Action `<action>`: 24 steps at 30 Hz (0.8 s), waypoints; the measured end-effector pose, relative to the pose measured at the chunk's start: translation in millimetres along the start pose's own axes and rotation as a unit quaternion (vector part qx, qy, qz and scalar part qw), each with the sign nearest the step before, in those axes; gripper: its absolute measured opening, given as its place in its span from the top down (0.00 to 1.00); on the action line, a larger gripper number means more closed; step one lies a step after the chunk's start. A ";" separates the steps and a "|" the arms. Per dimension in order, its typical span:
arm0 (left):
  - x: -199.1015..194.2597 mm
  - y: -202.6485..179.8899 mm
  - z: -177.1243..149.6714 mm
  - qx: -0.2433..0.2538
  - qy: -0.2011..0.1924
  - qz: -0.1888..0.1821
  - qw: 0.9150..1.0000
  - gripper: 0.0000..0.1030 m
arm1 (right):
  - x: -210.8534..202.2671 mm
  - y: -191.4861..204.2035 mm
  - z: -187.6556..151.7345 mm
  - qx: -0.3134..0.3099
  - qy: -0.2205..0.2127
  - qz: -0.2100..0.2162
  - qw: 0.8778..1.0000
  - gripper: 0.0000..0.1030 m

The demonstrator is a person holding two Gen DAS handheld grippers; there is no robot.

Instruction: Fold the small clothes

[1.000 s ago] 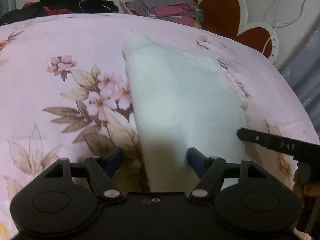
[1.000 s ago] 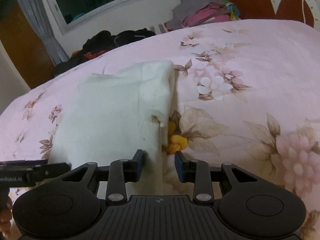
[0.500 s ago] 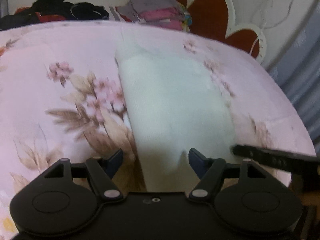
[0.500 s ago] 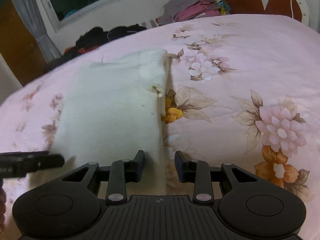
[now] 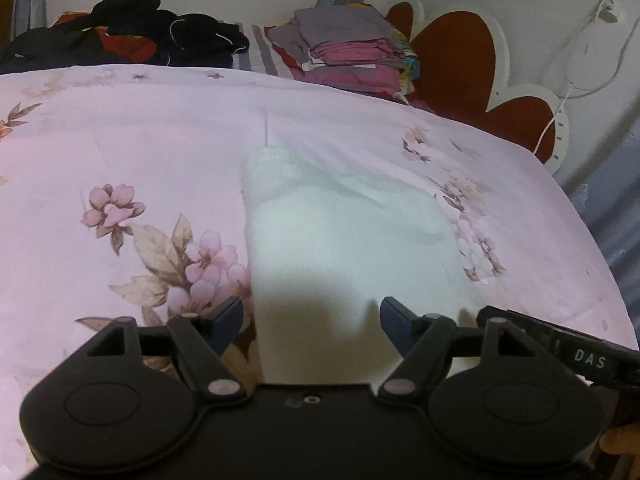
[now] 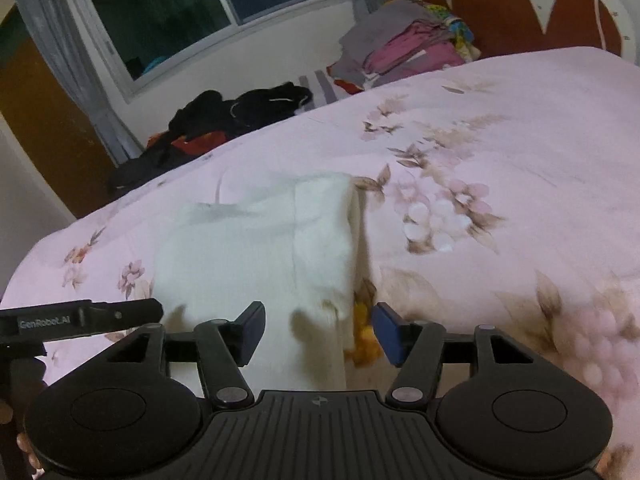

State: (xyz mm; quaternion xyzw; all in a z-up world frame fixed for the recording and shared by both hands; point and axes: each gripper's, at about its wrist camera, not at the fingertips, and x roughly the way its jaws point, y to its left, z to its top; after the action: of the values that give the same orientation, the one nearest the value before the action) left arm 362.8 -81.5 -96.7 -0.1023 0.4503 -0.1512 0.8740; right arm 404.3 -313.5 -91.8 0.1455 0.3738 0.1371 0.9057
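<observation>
Pink flowered bedding (image 5: 160, 152) covers the bed, with a dark window (image 6: 168, 12) and a red-and-white headboard (image 5: 460, 52) behind. Stacked folded clothes (image 5: 348, 52) and a dark heap (image 5: 132, 28) lie along its far edge. Mid-bed lies the folded white garment (image 5: 340, 248). The left gripper (image 5: 311, 322), labelled "GenRobot.AI", stands open over its near edge. The right gripper (image 6: 318, 332), lettered "DAS", is opening, nothing pinched.
</observation>
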 end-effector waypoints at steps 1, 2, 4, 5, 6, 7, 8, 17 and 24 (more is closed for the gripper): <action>3.2 0.4 1.2 -0.003 0.001 0.000 1.000 0.28 | 5.2 -1.8 2.7 0.000 0.002 0.003 1.000 0.42; 6.7 0.4 2.4 -0.006 0.003 0.001 1.000 0.28 | 10.4 -4.1 6.2 0.002 0.004 0.005 1.000 0.42; 14.5 1.7 4.0 -0.015 0.009 -0.004 1.000 0.28 | 21.8 -10.7 13.8 0.012 0.009 0.013 1.000 0.42; 18.1 2.3 4.2 -0.017 0.011 -0.003 1.000 0.28 | 26.9 -14.0 16.9 0.017 0.012 0.017 1.000 0.42; 22.1 3.3 4.3 -0.019 0.012 -0.003 1.000 0.28 | 31.1 -16.8 18.8 0.021 0.014 0.019 1.000 0.42; 25.4 4.2 4.2 -0.023 0.014 -0.004 1.000 0.29 | 36.8 -19.9 21.0 0.024 0.017 0.024 0.999 0.42; 28.6 6.0 3.9 -0.028 0.017 -0.007 0.999 0.29 | 42.9 -22.9 22.4 0.026 0.023 0.028 0.999 0.42; 42.6 20.0 0.7 -0.056 0.024 -0.043 0.997 0.35 | 70.5 -37.3 17.9 0.058 0.041 0.088 0.994 0.43; 40.0 23.2 4.4 -0.070 0.026 -0.056 0.996 0.53 | 73.1 -36.1 18.3 0.061 0.047 0.104 0.992 0.54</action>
State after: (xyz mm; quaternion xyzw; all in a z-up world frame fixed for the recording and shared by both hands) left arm 392.3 -73.9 -131.7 -0.1843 0.4756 -0.1712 0.8430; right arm 472.4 -323.6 -139.2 0.2325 0.4060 0.2144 0.8574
